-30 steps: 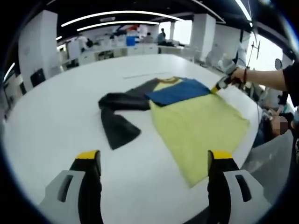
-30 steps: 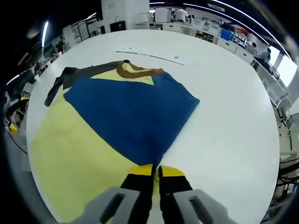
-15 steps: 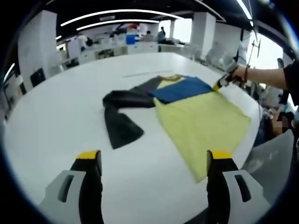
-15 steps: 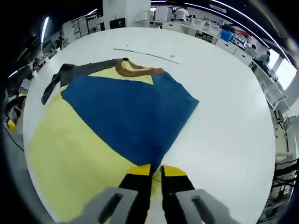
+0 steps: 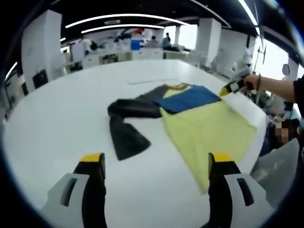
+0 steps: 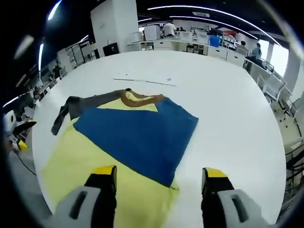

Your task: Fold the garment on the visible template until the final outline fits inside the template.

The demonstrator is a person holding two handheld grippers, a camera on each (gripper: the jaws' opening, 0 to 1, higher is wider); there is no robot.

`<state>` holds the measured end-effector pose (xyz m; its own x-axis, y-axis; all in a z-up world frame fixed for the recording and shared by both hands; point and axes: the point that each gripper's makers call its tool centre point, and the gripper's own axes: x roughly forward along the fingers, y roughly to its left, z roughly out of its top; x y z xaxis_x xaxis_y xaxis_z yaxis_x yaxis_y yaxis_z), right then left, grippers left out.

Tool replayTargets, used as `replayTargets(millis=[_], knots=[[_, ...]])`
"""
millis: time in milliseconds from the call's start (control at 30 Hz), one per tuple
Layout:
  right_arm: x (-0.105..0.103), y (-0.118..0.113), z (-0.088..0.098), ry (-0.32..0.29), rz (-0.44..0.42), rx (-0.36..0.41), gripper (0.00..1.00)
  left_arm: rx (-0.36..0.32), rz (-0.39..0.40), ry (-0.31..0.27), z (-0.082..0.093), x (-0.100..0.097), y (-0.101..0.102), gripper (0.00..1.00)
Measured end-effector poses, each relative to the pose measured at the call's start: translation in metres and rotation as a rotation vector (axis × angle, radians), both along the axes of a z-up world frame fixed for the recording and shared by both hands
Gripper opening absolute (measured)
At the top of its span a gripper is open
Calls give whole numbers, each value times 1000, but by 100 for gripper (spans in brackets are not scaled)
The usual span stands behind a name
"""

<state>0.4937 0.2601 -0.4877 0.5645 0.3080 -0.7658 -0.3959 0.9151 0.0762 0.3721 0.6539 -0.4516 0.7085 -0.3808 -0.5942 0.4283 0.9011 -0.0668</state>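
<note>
Rt hand-held gripper (image 6: 159, 178) jaws wide, empty, just above blue sleeve (image 6: 137, 135) folded across yellow garment (image 5: 209, 135) on white bench (image 6: 228, 109). Lt hand-held gripper (image 5: 154, 166) wide too, hovering nearer edge. Dark sleeve (image 5: 126, 137) unfolded; risk: fold slipping if snagged.

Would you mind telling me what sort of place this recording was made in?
Probably an open-plan office or lab. A large white table holds the garment, rows of desks stand behind it, long ceiling light strips run overhead, and white pillars rise nearby.
</note>
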Motion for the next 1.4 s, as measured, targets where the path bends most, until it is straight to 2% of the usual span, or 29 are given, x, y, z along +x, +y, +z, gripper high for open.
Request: replayTargets(millis=[167, 300, 400, 533, 600, 700, 833, 867, 1000, 1133, 1400], knots=[[-9, 7, 13, -28, 39, 15, 81, -1, 22, 17, -4, 7, 8, 76], [-15, 8, 23, -68, 50, 21, 87, 33, 39, 34, -11, 15, 19, 72], [-22, 9, 30, -87, 57, 30, 89, 45, 40, 26, -13, 20, 22, 71], [-30, 14, 41, -103, 51, 91, 90, 56, 53, 18, -20, 28, 28, 65], [-36, 16, 43, -104, 60, 95, 90, 35, 83, 7, -22, 32, 30, 61], [-44, 18, 45, -120, 82, 83, 91, -4, 123, 7, -26, 38, 34, 55], [-53, 17, 44, -144, 128, 33, 92, -12, 163, 3, -33, 46, 42, 44], [-55, 17, 43, -146, 134, 22, 92, -25, 183, 8, -35, 46, 44, 43], [-64, 16, 42, -164, 158, -25, 93, -2, 204, 25, -45, 47, 48, 36], [-72, 17, 40, -165, 172, -52, 92, -41, 243, 32, -52, 50, 49, 31], [-82, 17, 38, -163, 160, -36, 92, -45, 280, 58, -67, 55, 48, 24]])
